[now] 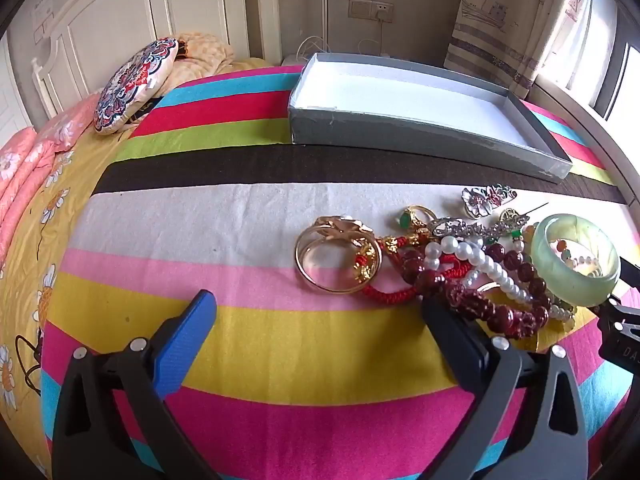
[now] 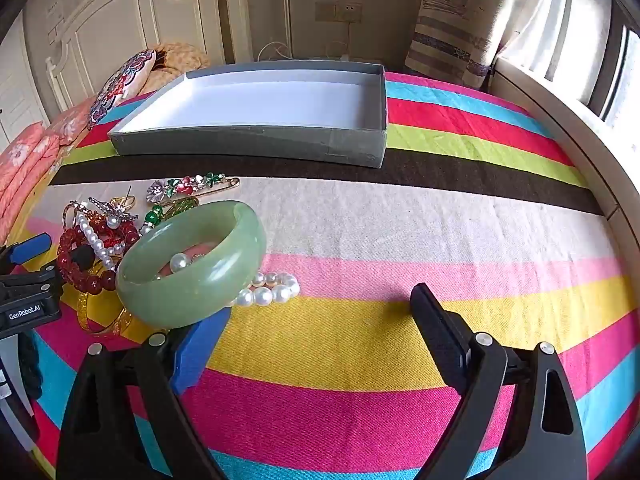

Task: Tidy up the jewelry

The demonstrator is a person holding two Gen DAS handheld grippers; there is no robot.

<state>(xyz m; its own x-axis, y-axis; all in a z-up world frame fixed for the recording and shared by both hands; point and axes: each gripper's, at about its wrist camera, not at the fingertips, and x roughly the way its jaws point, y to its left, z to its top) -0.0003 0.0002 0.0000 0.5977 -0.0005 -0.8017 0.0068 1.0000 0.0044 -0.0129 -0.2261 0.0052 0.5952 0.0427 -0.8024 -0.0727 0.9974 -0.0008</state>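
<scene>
A heap of jewelry lies on the striped cloth. It holds a green jade bangle (image 1: 576, 258) (image 2: 192, 264), a gold ring (image 1: 338, 258), a white pearl bracelet (image 1: 480, 260) (image 2: 266, 290), dark red bead bracelets (image 1: 516, 292) (image 2: 80, 264), a red cord and a flowered brooch (image 1: 486, 196) (image 2: 188, 186). Behind it stands an empty grey box (image 1: 424, 140) (image 2: 248, 140) with a white floor. My left gripper (image 1: 320, 312) is open in front of the gold ring, its right finger beside the red beads. My right gripper (image 2: 320, 312) is open over bare cloth, its blue finger under the bangle's near edge.
The striped cloth (image 2: 400, 220) covers a bed. A patterned round cushion (image 1: 134, 84) and pink bedding (image 1: 24, 160) lie at the left. A headboard, a wall socket and a curtain stand behind; a window ledge (image 2: 580, 128) runs along the right.
</scene>
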